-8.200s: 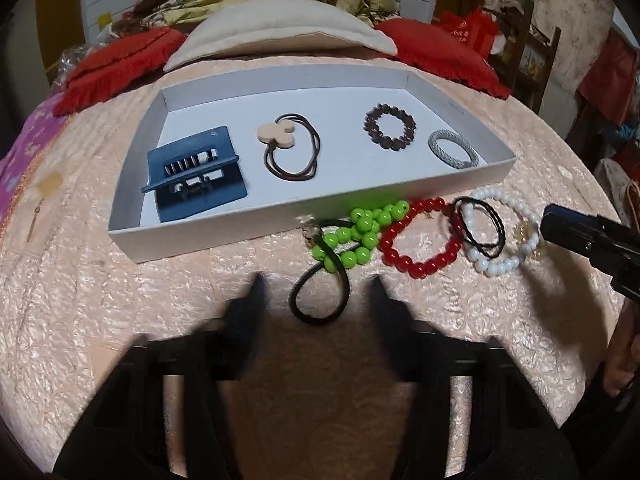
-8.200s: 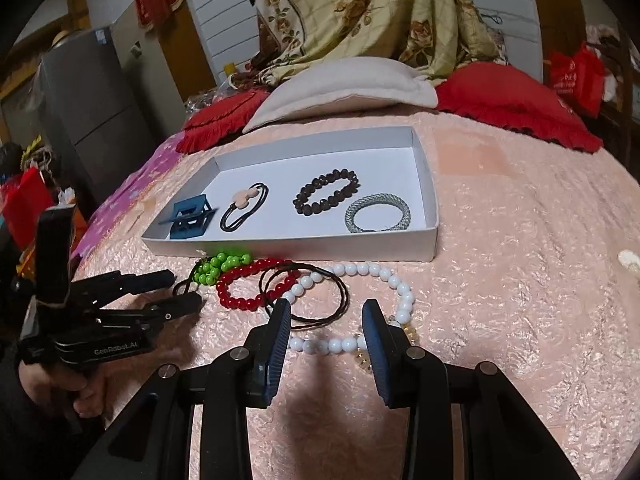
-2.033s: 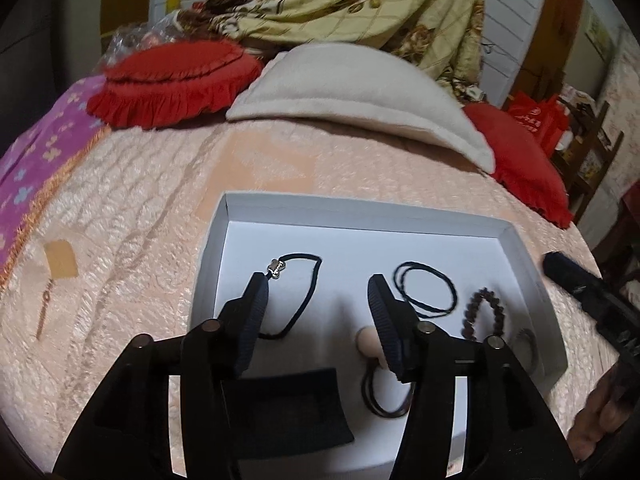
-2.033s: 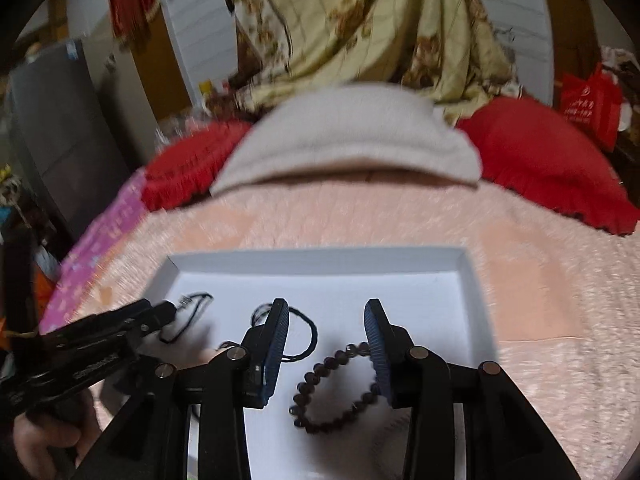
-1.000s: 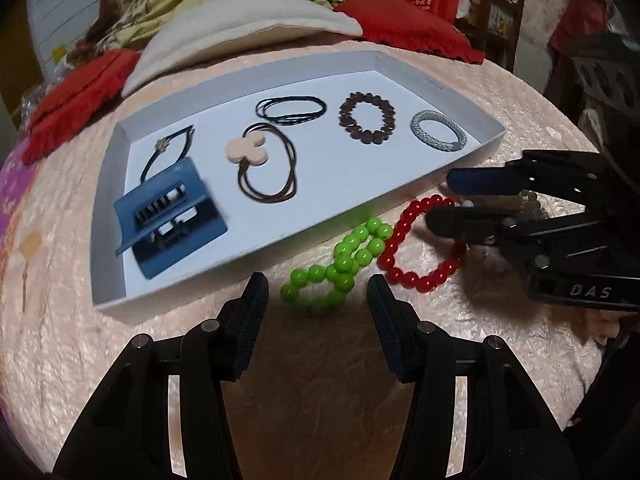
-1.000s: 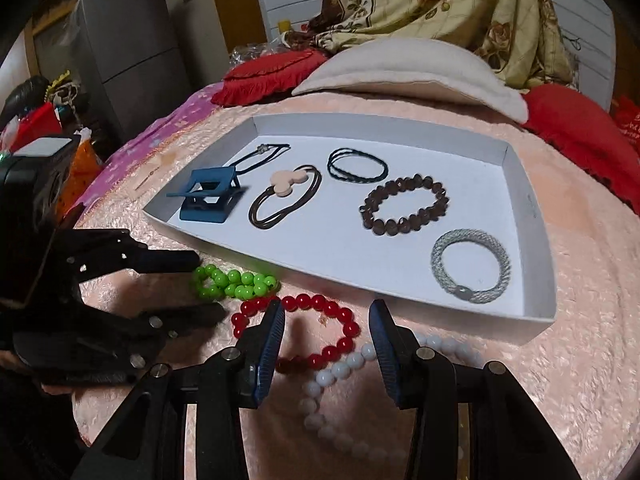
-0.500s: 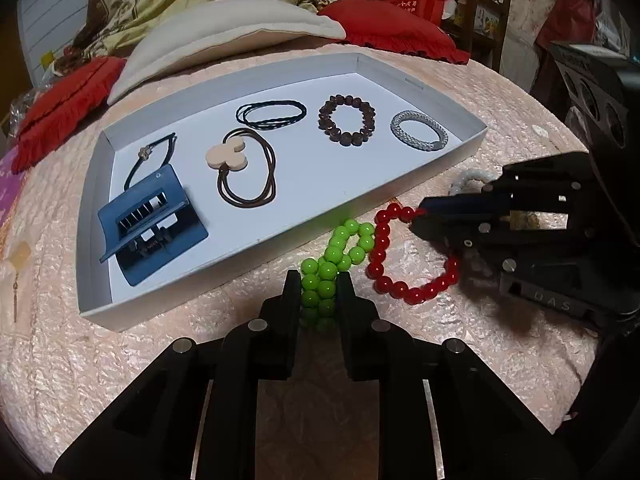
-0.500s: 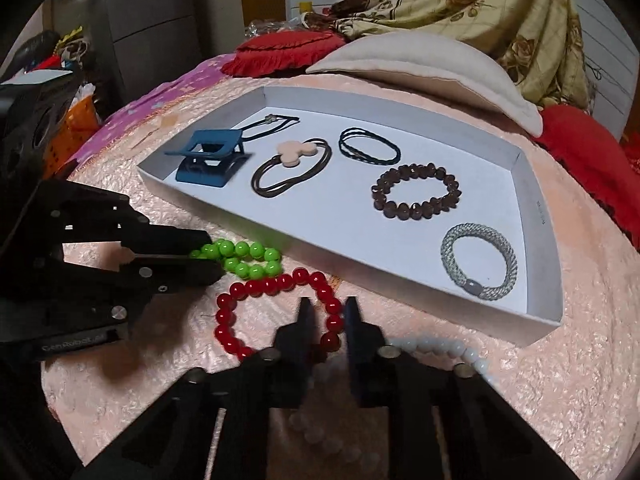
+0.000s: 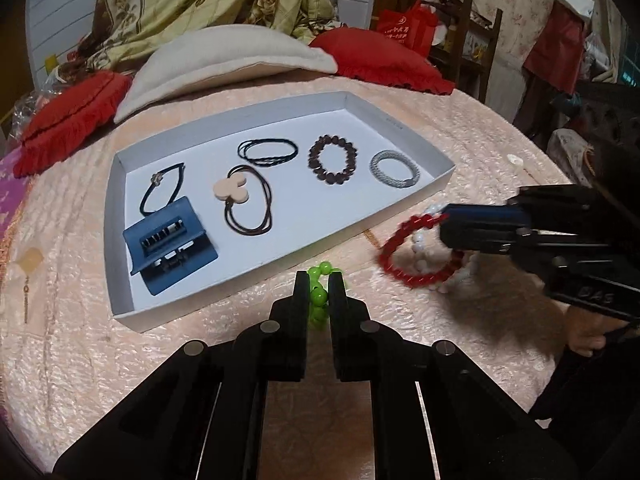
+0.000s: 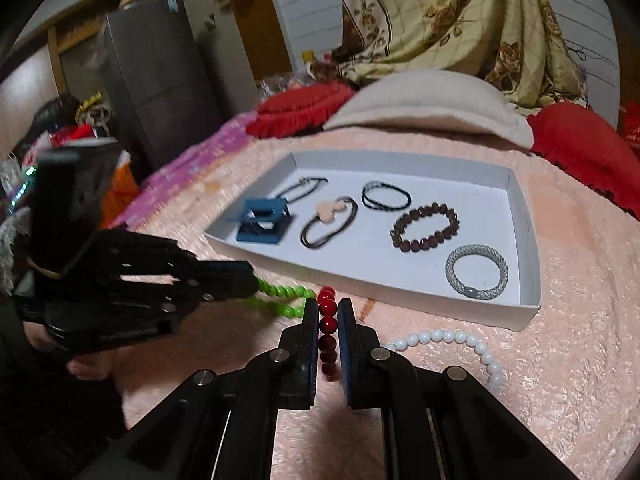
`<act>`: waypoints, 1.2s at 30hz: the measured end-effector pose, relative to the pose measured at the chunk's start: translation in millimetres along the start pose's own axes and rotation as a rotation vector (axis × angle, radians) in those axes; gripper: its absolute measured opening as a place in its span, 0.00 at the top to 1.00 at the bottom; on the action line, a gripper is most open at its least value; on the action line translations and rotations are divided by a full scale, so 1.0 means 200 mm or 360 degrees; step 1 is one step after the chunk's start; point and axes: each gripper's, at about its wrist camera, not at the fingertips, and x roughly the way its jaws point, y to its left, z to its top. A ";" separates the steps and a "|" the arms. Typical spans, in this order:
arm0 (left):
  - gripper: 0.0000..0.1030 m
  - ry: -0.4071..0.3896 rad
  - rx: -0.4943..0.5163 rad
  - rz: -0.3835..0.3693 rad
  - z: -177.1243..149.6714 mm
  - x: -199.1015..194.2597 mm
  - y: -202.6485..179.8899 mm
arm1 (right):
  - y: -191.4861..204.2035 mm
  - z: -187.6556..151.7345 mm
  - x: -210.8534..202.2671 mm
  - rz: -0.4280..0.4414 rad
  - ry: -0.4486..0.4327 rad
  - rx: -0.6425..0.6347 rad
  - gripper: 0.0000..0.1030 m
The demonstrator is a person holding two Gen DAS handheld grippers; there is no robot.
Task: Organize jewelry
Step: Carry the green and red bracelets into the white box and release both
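Observation:
A white tray (image 9: 120,216) (image 10: 528,240) on the pink bedspread holds a blue hair clip (image 9: 170,240), hair ties, a brown bead bracelet (image 9: 333,159) and a grey bracelet (image 9: 394,169). My left gripper (image 9: 319,280) is shut on a green bead bracelet (image 9: 318,296), which also shows in the right wrist view (image 10: 280,300), in front of the tray. My right gripper (image 10: 328,306) is shut on a red bead bracelet (image 10: 328,332) and holds it lifted (image 9: 416,252) right of the tray. A white bead bracelet (image 10: 452,340) lies on the bedspread below it.
Red cushions (image 9: 72,120) and a beige pillow (image 9: 228,60) lie behind the tray. A patterned blanket (image 10: 460,20) hangs at the back. A grey cabinet (image 10: 156,80) stands at the left.
Both grippers have closed on their bracelets and lifted them. The red bracelet has come up off the bedspread, away from the white one.

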 end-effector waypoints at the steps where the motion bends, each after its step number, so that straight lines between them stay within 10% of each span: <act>1: 0.92 0.0024 -0.0013 0.0015 0.00 0.02 0.01 | 0.01 0.00 0.00 -0.0001 -0.0004 -0.0003 0.92; 36: 0.93 -0.0095 -0.0092 -0.0063 0.07 -0.11 0.01 | 0.02 0.03 -0.07 -0.0041 -0.0105 0.0046 0.92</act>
